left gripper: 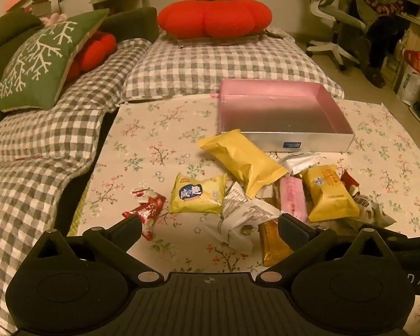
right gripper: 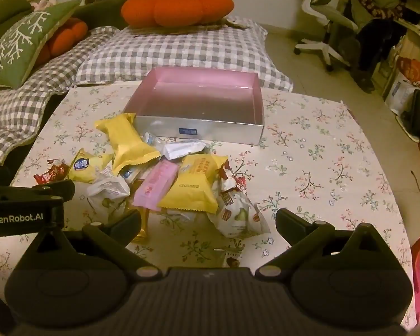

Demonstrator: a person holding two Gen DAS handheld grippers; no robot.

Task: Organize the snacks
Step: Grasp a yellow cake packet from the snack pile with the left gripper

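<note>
Nearest, the left gripper (left gripper: pixel 210 225) and the right gripper (right gripper: pixel 208 221) hover with fingers wide apart and empty, probably to choose a packet from the snack pile (right gripper: pixel 165 179) at the table's middle, for the empty pink box (right gripper: pixel 201 98) near its far edge.

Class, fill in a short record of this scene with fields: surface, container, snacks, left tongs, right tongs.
surface: floral cloth
container: pink-lined box, empty
snacks: pile of packets in front of the box, none inside; includes long yellow packet and pink bar
left tongs: open, holding nothing
right tongs: open, holding nothing
</note>
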